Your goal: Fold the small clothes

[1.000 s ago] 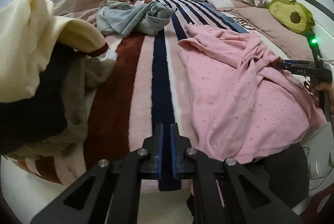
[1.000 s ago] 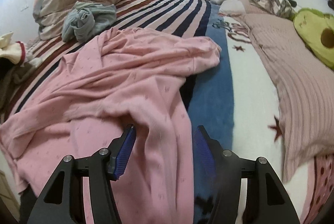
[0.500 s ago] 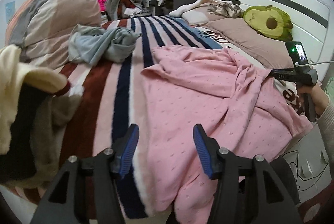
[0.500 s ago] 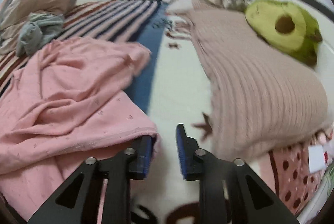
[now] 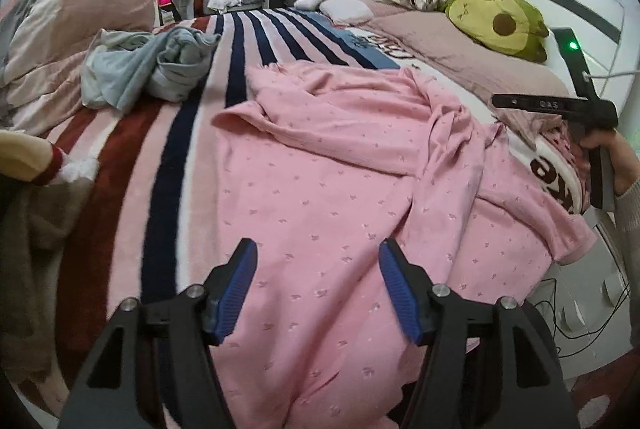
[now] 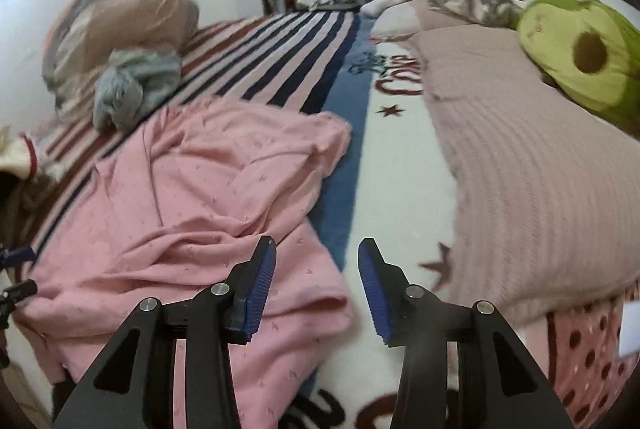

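A pink dotted garment (image 5: 344, 173) lies spread and wrinkled on the striped blanket (image 5: 168, 157); it also shows in the right wrist view (image 6: 192, 205). My left gripper (image 5: 316, 289) is open and empty, just above the garment's near hem. My right gripper (image 6: 316, 281) is open and empty, over the garment's right edge and the white blanket. The right gripper's body (image 5: 560, 105) shows at the right in the left wrist view.
A crumpled grey-blue garment (image 5: 140, 65) lies at the far left of the bed. A pile of cream and dark clothes (image 5: 24, 197) sits at the left edge. An avocado plush (image 5: 500, 21) rests on a ribbed pink-beige pillow (image 6: 520, 157) at the right.
My left gripper went from shut to wide open and moved over the pink garment. My right gripper closed to a narrow gap half a second ago and has opened again.
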`<state>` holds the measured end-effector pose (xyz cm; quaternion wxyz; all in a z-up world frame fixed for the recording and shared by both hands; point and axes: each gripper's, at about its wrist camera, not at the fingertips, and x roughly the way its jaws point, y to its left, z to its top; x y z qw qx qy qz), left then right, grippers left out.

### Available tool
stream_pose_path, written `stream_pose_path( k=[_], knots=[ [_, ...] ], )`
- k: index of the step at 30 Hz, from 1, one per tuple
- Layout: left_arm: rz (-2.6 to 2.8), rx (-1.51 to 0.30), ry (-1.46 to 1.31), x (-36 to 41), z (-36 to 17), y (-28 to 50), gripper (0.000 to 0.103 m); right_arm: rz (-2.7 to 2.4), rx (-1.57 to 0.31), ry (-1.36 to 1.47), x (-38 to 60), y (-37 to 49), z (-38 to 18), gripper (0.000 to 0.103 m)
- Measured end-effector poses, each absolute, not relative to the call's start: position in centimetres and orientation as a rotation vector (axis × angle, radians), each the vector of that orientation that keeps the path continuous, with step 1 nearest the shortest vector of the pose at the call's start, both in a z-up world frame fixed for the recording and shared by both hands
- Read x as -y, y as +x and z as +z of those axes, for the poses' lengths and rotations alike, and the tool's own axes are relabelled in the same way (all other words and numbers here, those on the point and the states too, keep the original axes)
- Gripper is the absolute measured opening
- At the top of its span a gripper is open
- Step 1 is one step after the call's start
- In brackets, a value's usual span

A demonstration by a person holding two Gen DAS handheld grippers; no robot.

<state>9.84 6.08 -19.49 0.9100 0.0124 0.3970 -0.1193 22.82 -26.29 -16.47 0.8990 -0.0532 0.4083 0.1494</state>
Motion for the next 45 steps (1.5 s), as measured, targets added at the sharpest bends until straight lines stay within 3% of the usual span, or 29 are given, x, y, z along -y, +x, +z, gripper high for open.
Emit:
stream_pose_path(
  k=[3,6,12,14,22,25,30,34,36,37,45],
  knots=[
    [-0.246,-0.833,0.028,-6.1,-19.9,9.9,0.059,0.388,-0.87,-0.091,24.7,22.7,-17.7,0.038],
    [-0.245,-0.868,0.037,-6.3,-20.7,9.8,0.046,0.433,-0.895,-0.056,23.8,22.5,-18.9,0.038],
    [-0.355,-0.895,0.134,-3.8,-21.6,6.8,0.046,0.452,-0.915,-0.03,23.8,21.1,-19.6,0.038],
    [-0.345,-0.907,0.132,-3.2,-22.2,6.4,0.036,0.451,-0.921,-0.03,23.7,20.6,-19.7,0.038],
    [-0.346,-0.82,0.142,-3.1,-20.3,4.7,0.034,0.45,-0.917,-0.029,23.8,19.6,-18.8,0.038],
    [-0.356,-0.856,0.156,-3.3,-20.7,4.9,0.017,0.45,-0.91,-0.023,23.8,19.4,-18.5,0.038],
    [-0.344,-0.923,0.207,-3.2,-23.0,5.3,0.018,0.462,-0.905,-0.025,23.3,19.1,-18.3,0.038],
    [-0.346,-0.918,0.224,-2.5,-23.2,5.2,0.024,0.465,-0.907,-0.029,23.0,18.9,-18.4,0.038],
    [-0.341,-0.91,0.241,-2.0,-23.3,5.1,0.017,0.465,-0.908,-0.026,23.0,18.9,-18.4,0.038],
    [-0.351,-0.908,0.251,-1.6,-23.2,4.9,0.006,0.465,-0.907,-0.023,23.0,18.9,-18.4,0.038],
    [-0.237,-0.799,0.162,-5.3,-18.9,4.8,0.003,0.457,-0.896,-0.009,23.3,18.6,-17.8,0.038]
  ],
)
